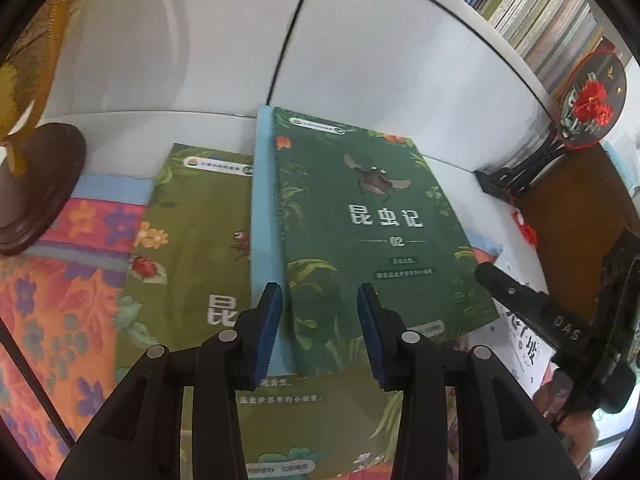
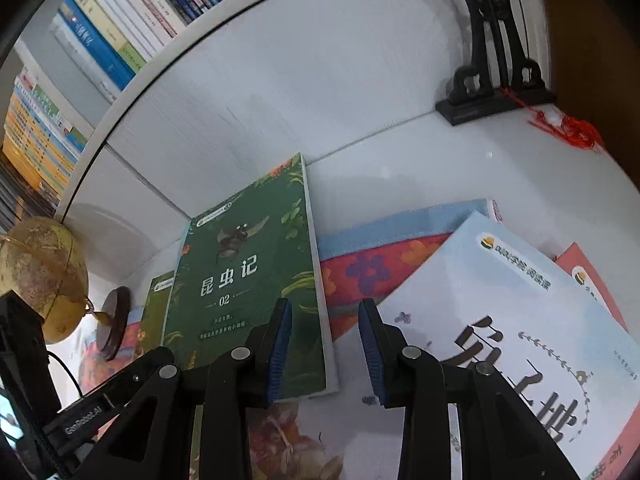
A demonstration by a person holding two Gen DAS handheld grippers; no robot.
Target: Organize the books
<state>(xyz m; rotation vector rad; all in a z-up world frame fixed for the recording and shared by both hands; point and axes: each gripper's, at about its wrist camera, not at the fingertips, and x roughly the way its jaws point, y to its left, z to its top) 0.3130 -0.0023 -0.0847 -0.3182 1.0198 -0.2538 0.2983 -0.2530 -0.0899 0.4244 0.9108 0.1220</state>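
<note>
Two grippers hung over a heap of books on a white shelf point(image 2: 400, 80). From the left wrist view, the left gripper point(image 1: 319, 330) had its blue-padded jaws spread apart with nothing pressed between them; beyond them lay the near edge of a dark green book point(image 1: 368, 232) with a beetle on its cover. That book lay tilted on top of the pile, its pale blue spine side point(image 1: 264, 208) towards the left. Partly under it, to the left, lay a lighter olive-green book point(image 1: 188, 240) with a ladybird, and under that a flowered orange and pink book point(image 1: 64, 288). A brown round base point(image 1: 36, 184) of a globe stood at the far left of the shelf.

From the right wrist view, the right gripper point(image 2: 325, 350) also had its jaws spread and empty, hovering just beside the right edge of the same dark green book. To its right lay a pale blue book point(image 2: 500, 312) with large dark lettering, overlapping a red one point(image 2: 592, 276). A black ornament stand point(image 2: 492, 84) with a red tassel point(image 2: 568, 128) stood at the back right, and the yellowish globe point(image 2: 40, 272) was at the left. Rows of upright books point(image 2: 132, 20) filled the shelf above.
</note>
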